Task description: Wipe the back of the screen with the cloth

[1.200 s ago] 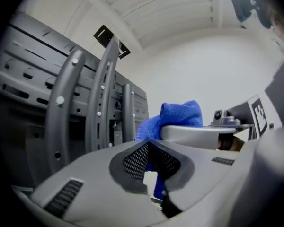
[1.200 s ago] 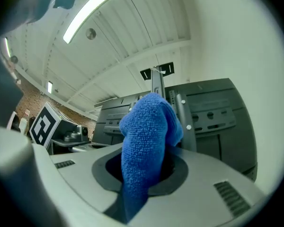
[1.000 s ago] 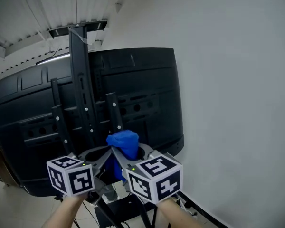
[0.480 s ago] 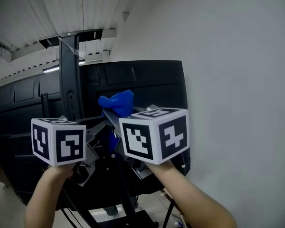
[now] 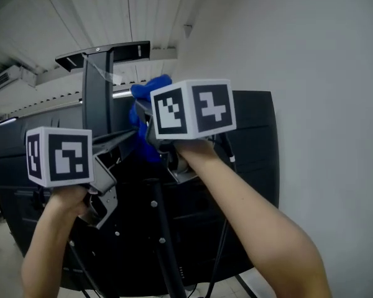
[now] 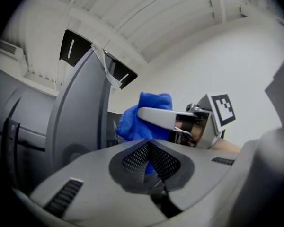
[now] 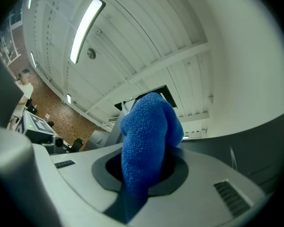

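Cloth [image 5: 150,90] held high at the screen [image 5: 252,160] back.
Head view: right gripper [image 5: 146,120] holds it at upper centre, beside the stand post [image 5: 98,98]; left gripper [image 5: 121,144] lower left. Left gripper view: jaws clenched, empty. Right gripper view: jaws grasping cloth.

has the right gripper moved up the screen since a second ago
Yes. Holding the cloth, the right gripper rose from low on the screen to its top edge.
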`<state>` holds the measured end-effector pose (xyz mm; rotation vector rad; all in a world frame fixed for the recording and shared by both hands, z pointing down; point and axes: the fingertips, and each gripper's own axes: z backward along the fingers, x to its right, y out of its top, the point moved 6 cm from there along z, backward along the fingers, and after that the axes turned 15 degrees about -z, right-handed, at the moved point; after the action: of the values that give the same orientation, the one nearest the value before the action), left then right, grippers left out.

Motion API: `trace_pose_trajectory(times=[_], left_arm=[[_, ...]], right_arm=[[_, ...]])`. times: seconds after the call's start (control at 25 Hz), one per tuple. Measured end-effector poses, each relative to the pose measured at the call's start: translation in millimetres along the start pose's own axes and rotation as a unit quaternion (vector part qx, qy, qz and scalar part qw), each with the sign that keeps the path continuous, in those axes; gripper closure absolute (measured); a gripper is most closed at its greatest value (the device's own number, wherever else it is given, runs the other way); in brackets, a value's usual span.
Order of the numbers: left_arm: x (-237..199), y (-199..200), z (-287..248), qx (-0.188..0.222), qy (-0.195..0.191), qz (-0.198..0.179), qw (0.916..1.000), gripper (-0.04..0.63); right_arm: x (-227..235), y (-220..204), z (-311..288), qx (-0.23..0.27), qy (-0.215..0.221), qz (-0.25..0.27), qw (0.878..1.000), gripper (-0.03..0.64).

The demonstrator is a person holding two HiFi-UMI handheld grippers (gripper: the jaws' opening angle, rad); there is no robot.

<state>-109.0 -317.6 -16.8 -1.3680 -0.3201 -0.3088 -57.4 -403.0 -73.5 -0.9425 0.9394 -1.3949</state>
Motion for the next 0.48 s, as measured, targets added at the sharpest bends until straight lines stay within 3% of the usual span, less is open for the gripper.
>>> trace_pose_trajectory(times=[0.48], left_arm=[[8,5,-7,-0.008,0.029,-0.037,0.9989,0.591]], right_arm=[[30,-9,-28,0.011,0.01,-0.003,1.0,0.565]])
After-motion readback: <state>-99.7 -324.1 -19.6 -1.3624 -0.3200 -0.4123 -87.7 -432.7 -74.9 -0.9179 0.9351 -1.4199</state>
